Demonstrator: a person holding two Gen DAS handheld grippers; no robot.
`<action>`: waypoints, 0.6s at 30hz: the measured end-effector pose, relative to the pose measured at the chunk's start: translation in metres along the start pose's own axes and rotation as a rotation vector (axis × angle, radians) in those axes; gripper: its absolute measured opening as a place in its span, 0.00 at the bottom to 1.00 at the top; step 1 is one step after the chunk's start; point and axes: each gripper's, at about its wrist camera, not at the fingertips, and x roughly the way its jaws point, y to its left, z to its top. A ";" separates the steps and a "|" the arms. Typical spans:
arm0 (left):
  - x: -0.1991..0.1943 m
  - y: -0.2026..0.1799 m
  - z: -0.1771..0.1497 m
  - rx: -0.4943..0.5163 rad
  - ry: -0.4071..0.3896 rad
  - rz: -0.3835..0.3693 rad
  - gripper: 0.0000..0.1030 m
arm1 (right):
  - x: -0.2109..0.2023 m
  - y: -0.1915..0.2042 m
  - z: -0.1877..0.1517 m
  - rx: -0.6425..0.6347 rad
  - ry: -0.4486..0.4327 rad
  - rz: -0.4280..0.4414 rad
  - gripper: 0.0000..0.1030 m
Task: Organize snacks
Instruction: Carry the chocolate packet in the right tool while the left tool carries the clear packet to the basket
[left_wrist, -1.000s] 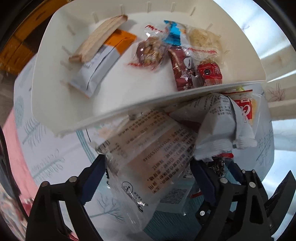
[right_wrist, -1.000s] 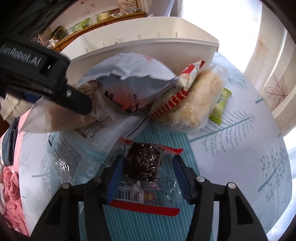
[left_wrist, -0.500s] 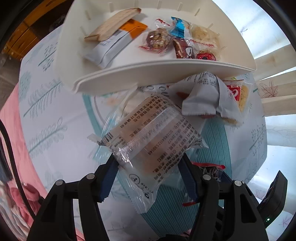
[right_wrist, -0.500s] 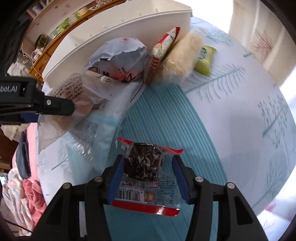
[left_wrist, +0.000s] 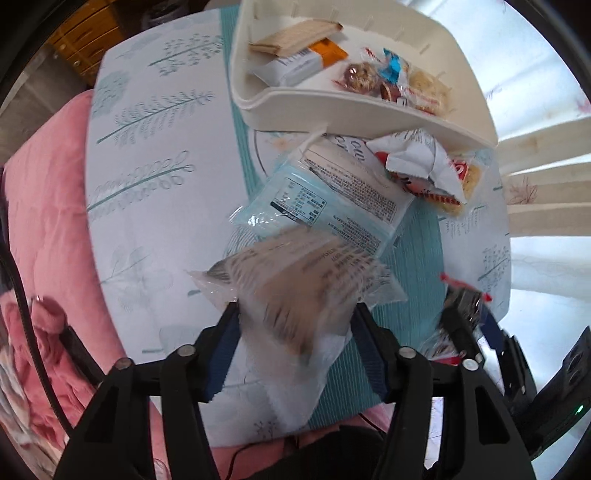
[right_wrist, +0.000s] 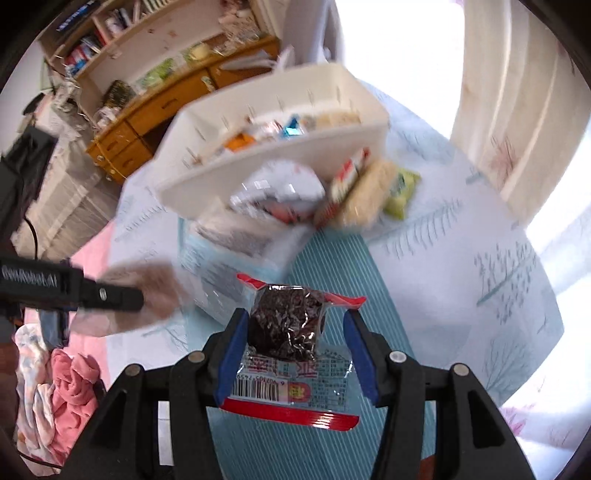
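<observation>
Table: round, covered w/ white cloth printed in teal leaf/tree motifs, plus a teal striped centre band. Pink bedding lies beside it at left in the left wrist view.

Cream plastic bin stands on the table's far side. Inside I see approx. five snacks: a tan wafer pack, a white/orange pack, a nut cluster, a blue-wrapped piece and a pale cracker pack.

Loose pile just in front of the bin wall, touching it: light-blue printed pack on the bottom, crumpled white bag over it, red/white cracker pack at the right end. The right wrist view adds a green pack at the pile's far edge.

Left tool: pointing straight down over the table, jaws closing on a clear printed snack bag. Bag is between the blue pads and clear of the table; motion-blurred, so I can't read the print. Both pads appear to touch the film.

Right tool: narrow setting, holding a dark seaweed-type snack in a clear pack w/ red edges, barcode end toward the camera. Left pad contacts the pack; right pad contact I can't confirm, a small gap shows. Pack is above the teal band, well apart from the bin.
</observation>
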 end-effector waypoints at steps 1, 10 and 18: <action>-0.006 0.002 -0.002 -0.010 -0.008 -0.006 0.49 | -0.006 -0.006 0.004 -0.009 -0.011 0.010 0.52; -0.032 0.007 0.002 -0.159 -0.048 -0.077 0.30 | -0.032 -0.002 0.049 -0.134 -0.077 0.060 0.52; -0.069 -0.007 0.014 -0.263 -0.145 -0.122 0.29 | -0.041 -0.005 0.095 -0.244 -0.113 0.122 0.52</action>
